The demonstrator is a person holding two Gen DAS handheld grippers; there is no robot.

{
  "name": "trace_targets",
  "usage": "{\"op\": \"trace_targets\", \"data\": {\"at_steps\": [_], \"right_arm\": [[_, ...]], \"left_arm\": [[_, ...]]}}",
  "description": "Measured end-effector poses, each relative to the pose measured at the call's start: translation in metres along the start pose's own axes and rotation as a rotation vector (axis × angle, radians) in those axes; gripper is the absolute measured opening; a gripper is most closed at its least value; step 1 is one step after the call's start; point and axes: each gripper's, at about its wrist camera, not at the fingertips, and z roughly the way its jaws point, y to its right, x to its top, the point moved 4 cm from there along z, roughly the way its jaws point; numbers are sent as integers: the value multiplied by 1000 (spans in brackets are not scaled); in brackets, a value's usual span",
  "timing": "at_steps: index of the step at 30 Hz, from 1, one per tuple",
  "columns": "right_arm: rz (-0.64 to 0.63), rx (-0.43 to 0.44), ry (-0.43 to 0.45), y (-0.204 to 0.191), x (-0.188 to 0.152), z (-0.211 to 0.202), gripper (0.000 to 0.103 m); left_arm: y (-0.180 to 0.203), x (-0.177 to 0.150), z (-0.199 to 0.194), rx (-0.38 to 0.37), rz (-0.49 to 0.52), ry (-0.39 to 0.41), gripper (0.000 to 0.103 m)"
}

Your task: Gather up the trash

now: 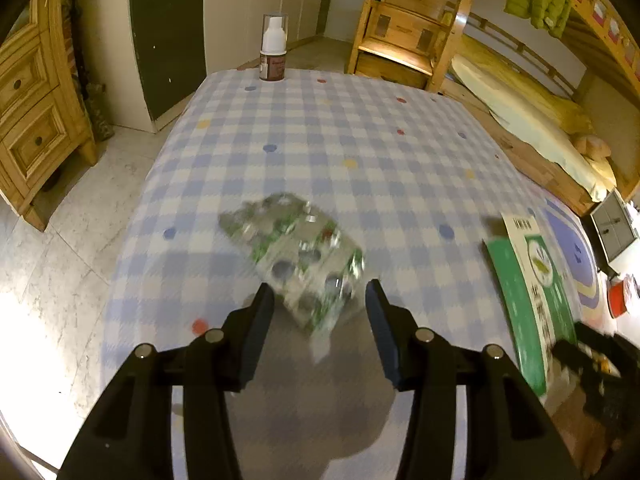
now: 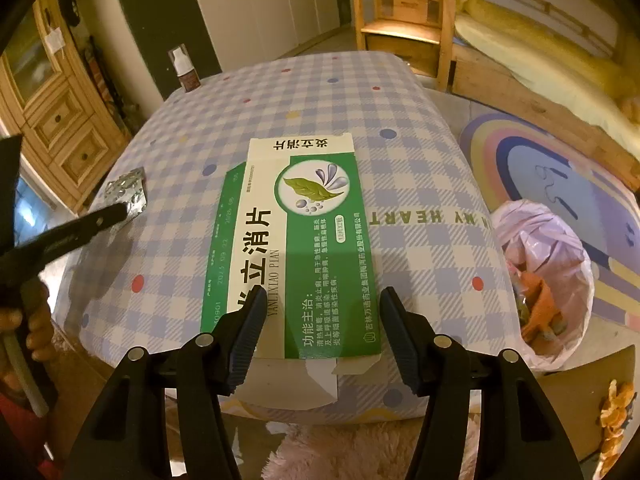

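Note:
A silver, used pill blister pack (image 1: 296, 256) lies on the blue checked tablecloth (image 1: 340, 140). My left gripper (image 1: 320, 300) is open, its fingertips on either side of the pack's near end, just above the cloth. The pack shows in the right wrist view (image 2: 126, 194) with the left gripper (image 2: 108, 216) beside it. A flattened green and white medicine box (image 2: 296, 240) lies on the table's near edge. My right gripper (image 2: 322, 308) is open over its near end. The box also shows in the left wrist view (image 1: 532, 296).
A small brown bottle with a white cap (image 1: 273, 50) stands at the table's far edge. A bin lined with a pink bag (image 2: 548, 280) holding trash stands on the floor to the right. Orange peel (image 2: 616, 412) lies on the floor. Wooden drawers (image 1: 32, 120) stand left, a bunk bed (image 1: 520, 92) right.

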Motion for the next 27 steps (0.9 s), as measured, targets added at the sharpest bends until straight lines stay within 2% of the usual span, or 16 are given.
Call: {"op": "trace_targets", "data": {"at_steps": [4, 6, 7, 9, 15, 20, 23, 27], "right_arm": [[7, 14, 4, 1, 0, -2, 60], [13, 21, 10, 2, 1, -7, 64], [11, 13, 15, 3, 2, -11, 65], [6, 12, 37, 5, 2, -24, 72], [8, 32, 79, 12, -5, -54, 74], [25, 52, 19, 11, -13, -34, 74], [40, 83, 9, 4, -11, -21, 84], [20, 67, -13, -6, -3, -5, 84]], "left_arm": [[6, 8, 4, 33, 8, 19, 24], [10, 11, -4, 36, 27, 57, 16], [13, 12, -10, 28, 42, 73, 9], [20, 12, -26, -14, 76, 104, 4], [36, -13, -64, -97, 163, 125, 3], [40, -34, -80, -140, 186, 119, 3], [39, -40, -87, -140, 190, 119, 3], [38, -43, -93, -134, 197, 128, 3]]}}
